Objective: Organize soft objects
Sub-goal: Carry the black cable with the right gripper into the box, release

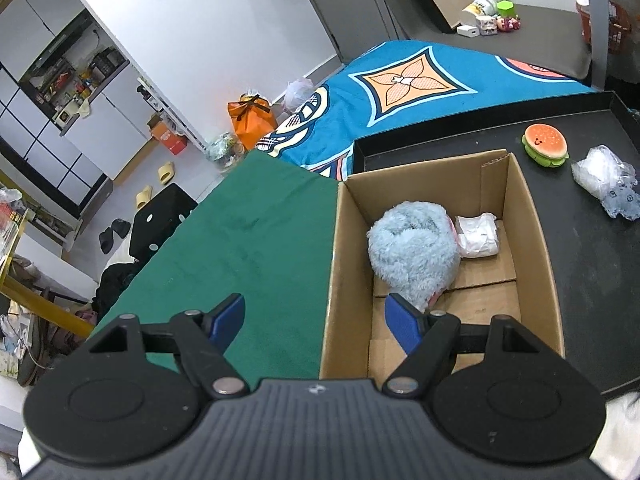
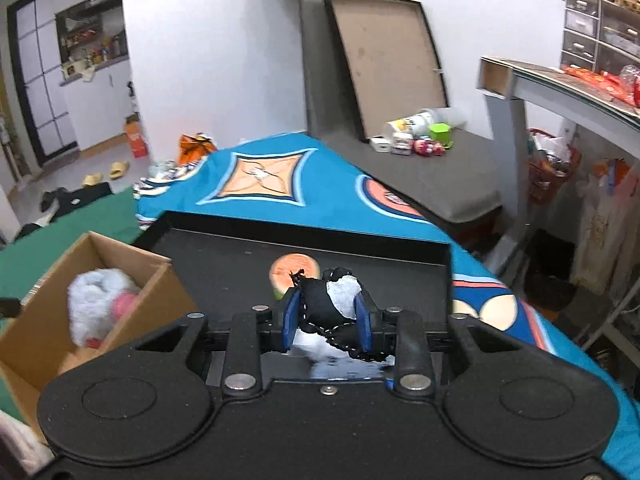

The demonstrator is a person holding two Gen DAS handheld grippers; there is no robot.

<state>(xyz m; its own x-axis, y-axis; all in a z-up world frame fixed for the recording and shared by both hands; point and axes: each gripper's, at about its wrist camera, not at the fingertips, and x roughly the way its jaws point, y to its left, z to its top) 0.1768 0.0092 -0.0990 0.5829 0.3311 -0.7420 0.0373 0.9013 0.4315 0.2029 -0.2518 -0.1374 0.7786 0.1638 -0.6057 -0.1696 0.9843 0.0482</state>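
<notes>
The right gripper (image 2: 327, 322), at the lower middle of the right wrist view, is clenched on a small black and white soft item (image 2: 333, 300) trimmed with a dark chain, its blue pads pressing both sides, and the item sits clear above the black tray (image 2: 224, 256). The left gripper (image 1: 316, 320), low in the left wrist view, stands released with nothing between its pads, one finger over the green cloth (image 1: 256, 232) and the other over the near end of the cardboard box (image 1: 536, 240). Inside that box, at the middle of the frame, a fluffy blue plush (image 1: 412, 248) and a white wrapped bundle (image 1: 478, 236) already lie side by side, so two pieces look sorted. Farther off, at the upper right of the left view, a burger-shaped toy (image 1: 546, 144) and a crumpled clear plastic bag (image 1: 608, 180) lie on the tray, near each other but apart. Judging by this, the work is about midway: the held item needs carrying to the box at the left, and then the burger toy, and perhaps the bag, remain.
</notes>
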